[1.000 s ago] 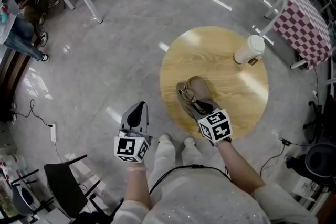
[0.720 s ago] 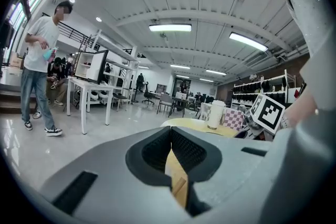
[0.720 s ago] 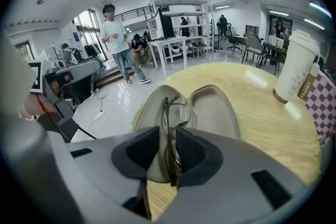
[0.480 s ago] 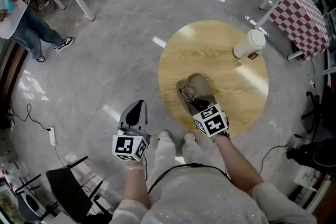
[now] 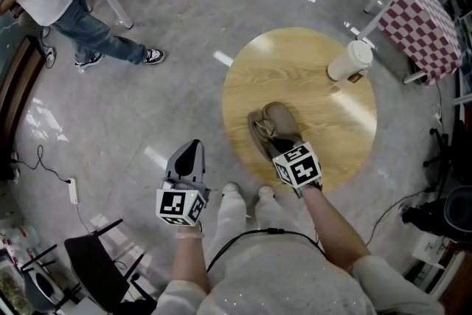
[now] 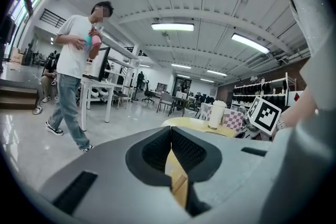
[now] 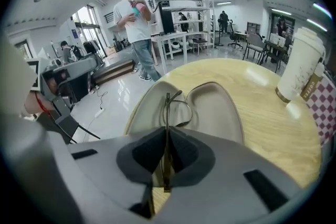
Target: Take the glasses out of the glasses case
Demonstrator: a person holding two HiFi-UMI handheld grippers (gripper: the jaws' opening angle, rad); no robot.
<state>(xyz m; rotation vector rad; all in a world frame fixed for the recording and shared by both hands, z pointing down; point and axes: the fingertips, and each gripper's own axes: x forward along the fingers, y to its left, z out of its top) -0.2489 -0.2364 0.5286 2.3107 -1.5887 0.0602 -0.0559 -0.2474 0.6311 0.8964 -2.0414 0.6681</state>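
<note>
The round wooden surface (image 5: pixel 295 70) is taking up the middle of the floor. A lidded paper cup (image 5: pixel 351 63) is sitting near its far edge, well apart from the work. Closer to the person, the glasses case (image 5: pixel 282 119) is lying open near the rim, with both shells facing up.

The left gripper (image 6: pixel 170 157) is hanging out over the floor beside the surface, well apart from the case. Its jaws are together, with nothing between them. The right gripper (image 7: pixel 166 162) is angling steeply down into the case, and its jaws are closing. A thin bar of the glasses (image 7: pixel 175 105) is standing between the pads, and the rest of the frame is lying in the case.

To my eye this is the pinch ahead of the lift. Doing it well is going to mean squeezing only enough to hold so slight a piece. After that comes drawing it up and out along the gripper's own line, so the lenses are not dragging on the shell's lip. The case looks light and is unheld, so it may be coming up too. Pressing the idle left gripper on the empty shell would be guarding against that.
</note>
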